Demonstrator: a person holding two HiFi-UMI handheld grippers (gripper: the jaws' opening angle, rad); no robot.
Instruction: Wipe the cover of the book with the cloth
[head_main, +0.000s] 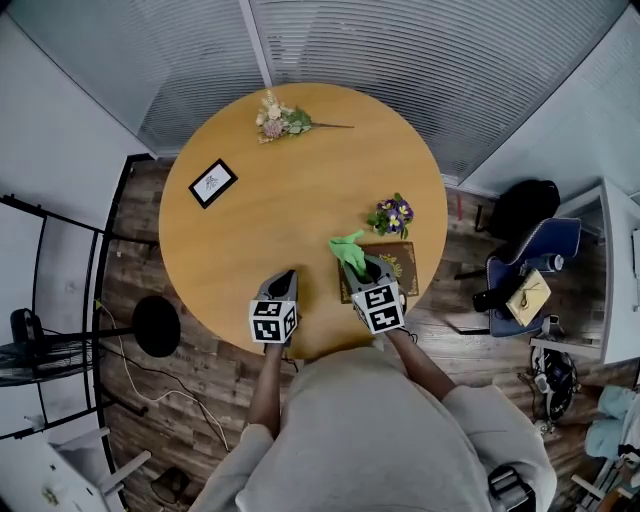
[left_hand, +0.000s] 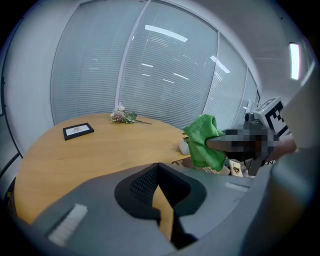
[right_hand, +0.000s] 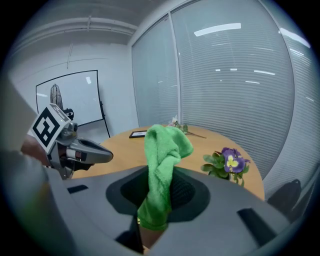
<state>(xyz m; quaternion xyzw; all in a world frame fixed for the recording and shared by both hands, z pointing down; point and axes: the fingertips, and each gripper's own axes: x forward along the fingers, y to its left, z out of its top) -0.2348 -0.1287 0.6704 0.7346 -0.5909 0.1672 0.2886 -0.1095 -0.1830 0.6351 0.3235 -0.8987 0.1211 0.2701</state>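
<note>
Right gripper view: the green cloth is pinched by the right gripper at the book's edge; the left gripper is held closed, empty.

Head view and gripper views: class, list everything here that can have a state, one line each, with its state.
right gripper: shut on the cloth.
left gripper: shut, empty.
cloth: bunched, lifted above the book.
book: closed, flat on the table.
picture frame: lying flat, face up.
dried bouquet: lying on its side.
</note>
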